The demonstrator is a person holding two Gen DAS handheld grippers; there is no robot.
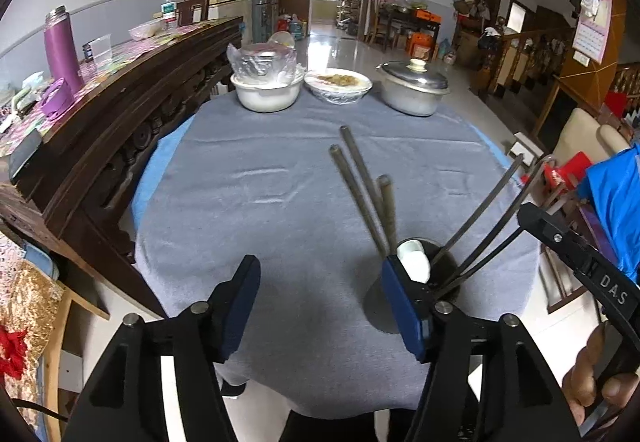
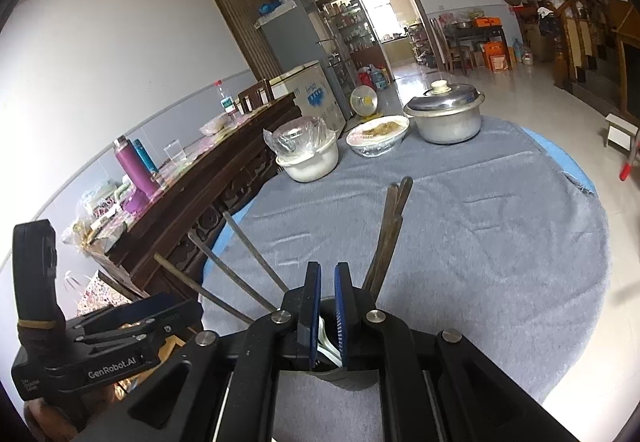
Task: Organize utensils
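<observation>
Grey-clothed round table (image 1: 280, 170) fills mid-frame. Dark utensil holder (image 1: 444, 262) sits lower right, chopsticks (image 1: 360, 178) fanning upward. Left gripper (image 1: 320, 302) — spread wide, empty. Right gripper (image 2: 327, 306) — narrow gap above the holder, white spoon (image 2: 326, 342) between its pads.

A lidded metal pot (image 1: 412, 90), a white basin (image 1: 267, 92) and perhaps a wrapped food dish (image 1: 338, 84) share the grey tablecloth (image 1: 260, 182).

Dark holder (image 2: 352, 378) largely hidden behind right hand-held gripper (image 2: 327, 316).
</observation>
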